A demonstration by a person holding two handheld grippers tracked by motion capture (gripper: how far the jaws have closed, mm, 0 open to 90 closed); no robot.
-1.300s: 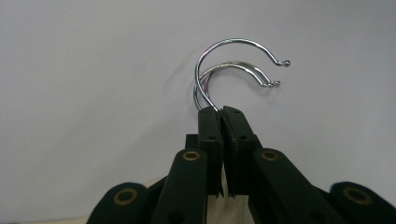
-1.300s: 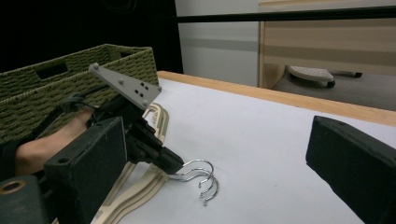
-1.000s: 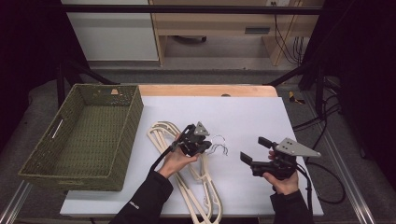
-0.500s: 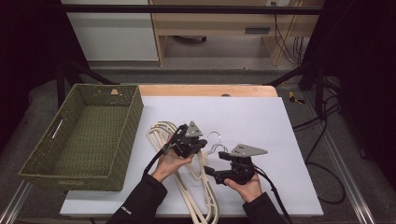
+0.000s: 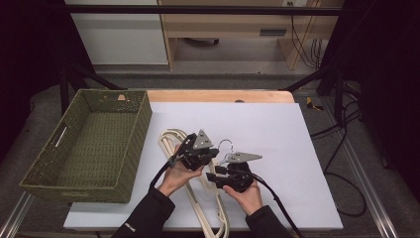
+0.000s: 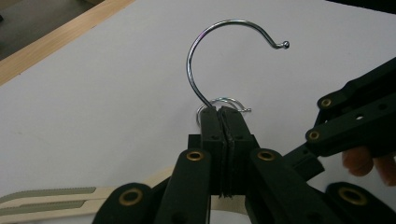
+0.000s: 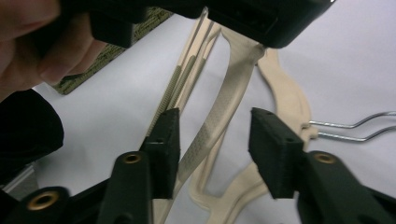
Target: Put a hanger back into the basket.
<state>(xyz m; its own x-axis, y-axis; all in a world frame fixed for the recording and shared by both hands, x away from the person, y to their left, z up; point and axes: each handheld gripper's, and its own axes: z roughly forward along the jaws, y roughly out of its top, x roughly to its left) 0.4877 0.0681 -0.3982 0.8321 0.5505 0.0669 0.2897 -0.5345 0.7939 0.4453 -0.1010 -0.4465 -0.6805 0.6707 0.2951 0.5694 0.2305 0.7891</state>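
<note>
In the high view, a pile of cream plastic clothes hangers (image 5: 198, 198) with chrome wire hooks lies at the lower middle of the frame on the white table (image 5: 277, 139), to the right of an empty green woven basket (image 5: 84, 144) that fills the left side. The left gripper (image 5: 210, 153) sits over the neck of the pile, and the right gripper (image 5: 212, 177) is just below and to its right, pointing left toward the hanger bodies. The two are nearly touching.

In the left gripper view, the jaws are pressed together at the centre of the frame, pinching the stem of a chrome hook (image 6: 219, 60) that arches above them toward the upper right. A second hook (image 6: 224, 103) shows just behind the jaw tips. The right gripper's black linkage comes in at the right edge.

In the right gripper view, the jaws stand spread, with a ribbed cream hanger arm (image 7: 217, 116) running up between them; neither jaw touches it. Two wire stems (image 7: 355, 129) lie at the right edge.

The hangers look light and stiff, but smooth and liable to tangle with each other. The thin wire hook may swivel in a pinch, so the flat ribbed arm looks the surer place to grip.
</note>
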